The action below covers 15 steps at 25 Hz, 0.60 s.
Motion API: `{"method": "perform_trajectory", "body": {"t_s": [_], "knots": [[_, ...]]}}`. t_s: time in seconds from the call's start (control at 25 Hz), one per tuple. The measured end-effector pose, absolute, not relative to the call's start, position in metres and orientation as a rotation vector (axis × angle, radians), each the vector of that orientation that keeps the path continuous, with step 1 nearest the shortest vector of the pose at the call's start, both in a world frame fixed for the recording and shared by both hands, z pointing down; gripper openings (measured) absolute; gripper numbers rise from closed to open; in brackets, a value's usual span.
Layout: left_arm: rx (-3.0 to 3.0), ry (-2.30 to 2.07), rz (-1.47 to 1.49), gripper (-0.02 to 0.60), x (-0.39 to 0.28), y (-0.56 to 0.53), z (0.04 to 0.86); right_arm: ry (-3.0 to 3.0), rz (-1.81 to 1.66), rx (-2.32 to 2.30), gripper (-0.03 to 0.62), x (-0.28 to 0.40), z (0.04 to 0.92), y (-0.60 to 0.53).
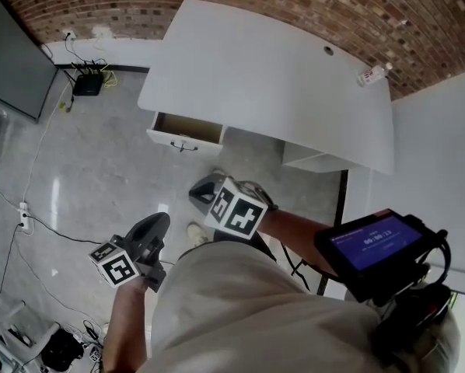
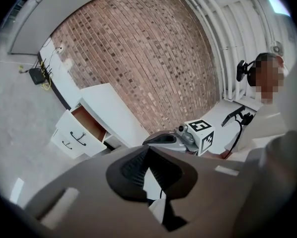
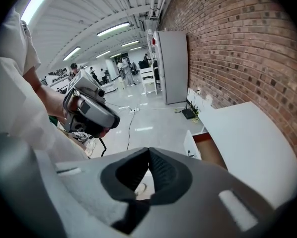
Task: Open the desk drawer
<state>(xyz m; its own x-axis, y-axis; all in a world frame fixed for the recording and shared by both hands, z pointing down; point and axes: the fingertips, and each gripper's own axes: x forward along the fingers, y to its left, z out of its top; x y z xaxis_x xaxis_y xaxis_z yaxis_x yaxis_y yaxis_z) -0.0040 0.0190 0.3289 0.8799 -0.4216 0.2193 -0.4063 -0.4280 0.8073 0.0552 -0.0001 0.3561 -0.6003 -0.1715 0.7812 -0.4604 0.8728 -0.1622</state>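
The white desk (image 1: 279,76) stands against the brick wall. Its upper drawer (image 1: 186,133) is pulled out, showing a brown inside and a dark handle on its white front. The same open drawer (image 2: 85,126) shows far off in the left gripper view and beside the desk in the right gripper view (image 3: 209,151). Both grippers hang in the air near the person's body, well short of the desk. My left gripper (image 1: 158,224) is shut with nothing held, jaws together (image 2: 148,150). My right gripper (image 1: 206,189) is shut and empty too (image 3: 148,152).
A bottle (image 1: 372,74) lies at the desk's far right corner. A black box (image 1: 87,82) with cables sits on the floor by the wall, and a cord crosses the grey floor to a socket strip (image 1: 22,217). A dark panel (image 1: 11,53) stands at left.
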Motion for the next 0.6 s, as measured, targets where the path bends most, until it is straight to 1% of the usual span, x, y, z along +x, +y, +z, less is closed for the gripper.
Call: {"method": "perform_trajectory", "body": {"t_s": [0.16, 0.32, 0.6], "knots": [[2.049, -0.563, -0.047, 0.005, -0.01, 0.029, 0.325, -2.203, 0.431, 0.457, 0.003, 0.049, 0.349, 0.01], [2.065, -0.584, -0.005, 0.005, -0.013, 0.039, 0.322, -2.225, 0.392, 0.466, 0.003, 0.044, 0.341, 0.018], [2.063, -0.558, -0.028, 0.005, -0.005, 0.05, 0.32, -2.229, 0.373, 0.48, 0.003, 0.047, 0.329, 0.034]]}}
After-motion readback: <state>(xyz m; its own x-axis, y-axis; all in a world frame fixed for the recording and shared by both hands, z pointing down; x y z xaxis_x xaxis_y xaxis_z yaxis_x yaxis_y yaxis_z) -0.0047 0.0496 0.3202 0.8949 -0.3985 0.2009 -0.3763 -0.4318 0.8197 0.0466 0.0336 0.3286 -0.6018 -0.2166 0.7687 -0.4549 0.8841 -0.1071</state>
